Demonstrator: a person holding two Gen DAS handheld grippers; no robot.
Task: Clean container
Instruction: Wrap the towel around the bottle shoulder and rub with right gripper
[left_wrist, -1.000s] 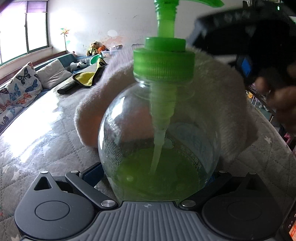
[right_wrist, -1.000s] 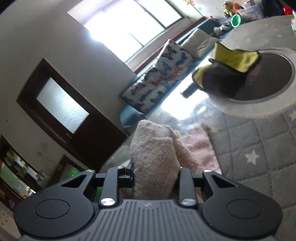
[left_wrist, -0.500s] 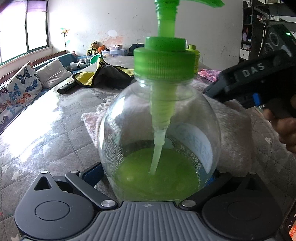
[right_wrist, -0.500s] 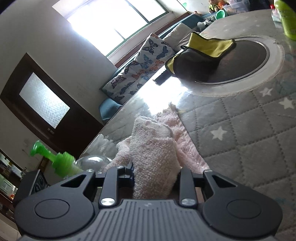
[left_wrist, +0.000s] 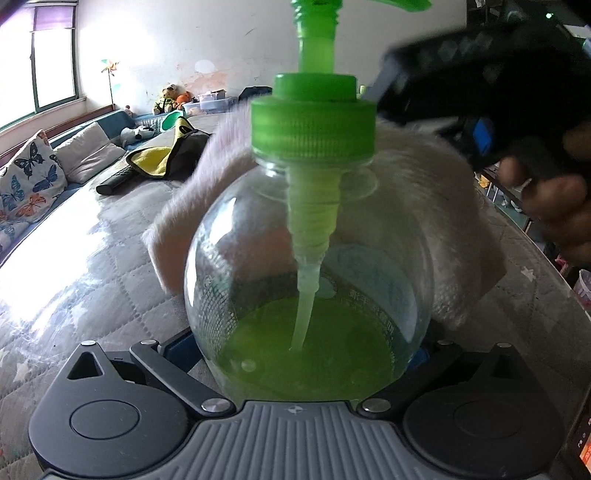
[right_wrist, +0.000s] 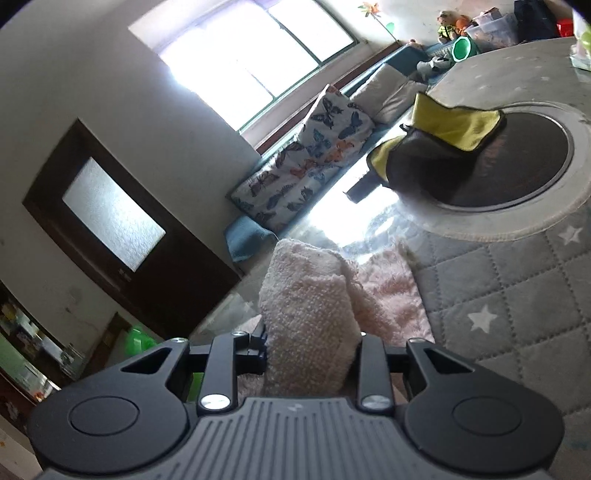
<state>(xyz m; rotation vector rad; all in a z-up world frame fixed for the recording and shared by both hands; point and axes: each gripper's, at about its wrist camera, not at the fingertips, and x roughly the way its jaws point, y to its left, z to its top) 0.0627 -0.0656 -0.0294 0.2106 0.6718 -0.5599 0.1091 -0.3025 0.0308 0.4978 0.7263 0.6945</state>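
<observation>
A round clear pump bottle with a green cap and green liquid in its lower part fills the left wrist view. My left gripper is shut on the bottle's base; the fingertips are hidden behind it. My right gripper is shut on a folded pink towel. In the left wrist view the pink towel drapes against the far side of the bottle, just under the cap, with the right gripper's black body above it. A green blur of the bottle shows at the lower left of the right wrist view.
The grey quilted table cover has white stars. A yellow and black cloth lies on the dark round plate at the table's middle. A dark remote lies near the left edge. A sofa with butterfly cushions stands beyond.
My right gripper has swung the towel back up from the table onto the far upper side of the bottle. The bottle has stayed still in my left gripper.
</observation>
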